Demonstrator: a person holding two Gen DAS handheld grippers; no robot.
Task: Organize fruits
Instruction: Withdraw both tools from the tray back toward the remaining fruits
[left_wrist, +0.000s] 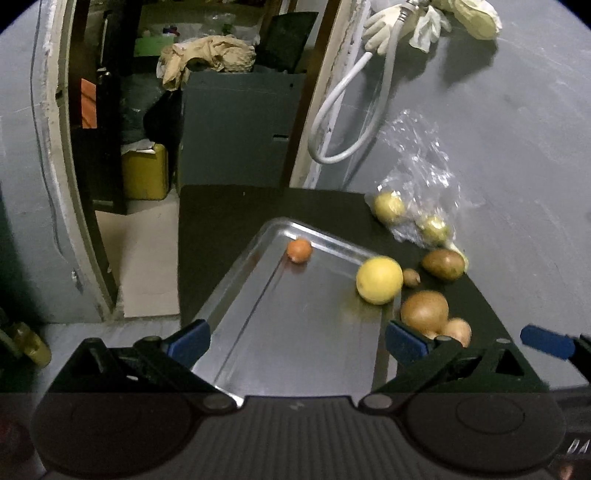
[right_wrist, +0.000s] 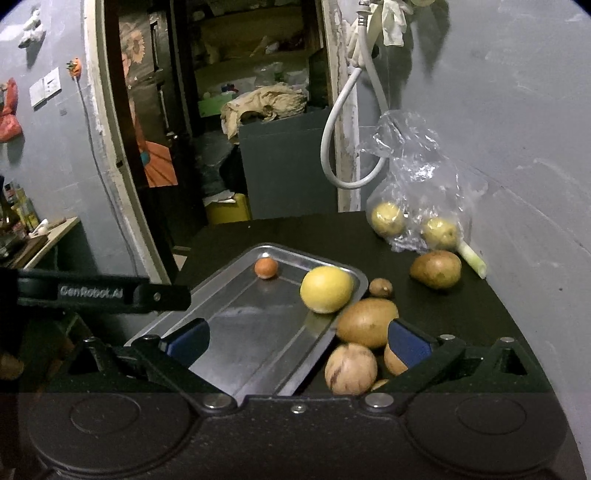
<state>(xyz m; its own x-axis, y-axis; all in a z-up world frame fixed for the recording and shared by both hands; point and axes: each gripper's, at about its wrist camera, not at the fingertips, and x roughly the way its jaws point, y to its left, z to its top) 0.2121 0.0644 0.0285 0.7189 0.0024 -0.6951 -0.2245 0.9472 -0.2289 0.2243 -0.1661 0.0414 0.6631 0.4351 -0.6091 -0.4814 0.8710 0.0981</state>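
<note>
Both my grippers hang wide apart and empty. My left gripper spreads its blue pads over the near end of the metal tray; my right gripper straddles the tray's right rim, one pad over bare steel, the other down among the loose fruit.

In the tray, a small orange fruit sits at the far end and a large yellow citrus rests against the right wall near the far right corner. It is nearly round, so no real long axis. Just outside that rim, on the dark table, lie an oval brown fruit, long axis roughly across the table, a pale striped round one and a tiny brown one. Farther right, a greenish-brown mango-like fruit lies with its narrower end toward the wall. Two yellow-green fruits sit in the clear plastic bag at the table's far right corner.

Risks, as I judge them: round fruit rolling on slick steel, my right pad nudging the crowded pile, and the bag snagging.
</note>
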